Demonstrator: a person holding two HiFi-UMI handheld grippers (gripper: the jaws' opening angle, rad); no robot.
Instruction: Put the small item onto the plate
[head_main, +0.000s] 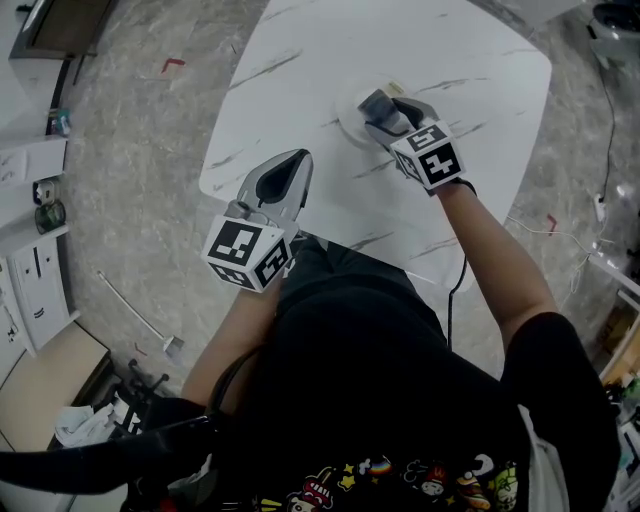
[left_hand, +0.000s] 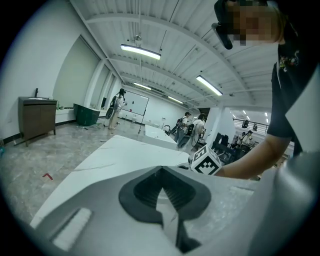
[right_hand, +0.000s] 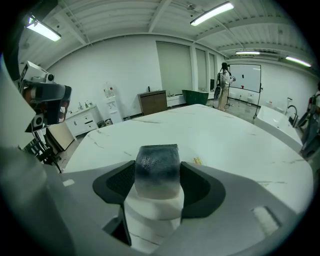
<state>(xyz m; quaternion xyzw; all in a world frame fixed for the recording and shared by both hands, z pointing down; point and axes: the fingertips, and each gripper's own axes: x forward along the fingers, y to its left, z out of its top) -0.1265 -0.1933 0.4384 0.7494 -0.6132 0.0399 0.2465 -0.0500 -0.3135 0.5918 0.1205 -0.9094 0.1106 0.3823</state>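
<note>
Small item held over the plate, not yet let go.
Head view: right gripper (head_main: 385, 112) pinches the small dark grey block (head_main: 375, 100) just above the round white plate (head_main: 345, 120); left gripper (head_main: 292, 165) is well apart from the plate. Left gripper view: jaws pressed together, empty. Right gripper view: jaws clamp the block (right_hand: 157, 167); release is left to do.

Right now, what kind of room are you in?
Probably a big open workshop or lab hall. There are long strip lights on a high beamed ceiling, a whiteboard on a stand, and a large white marble-look table, with a brown cabinet by the wall.
</note>
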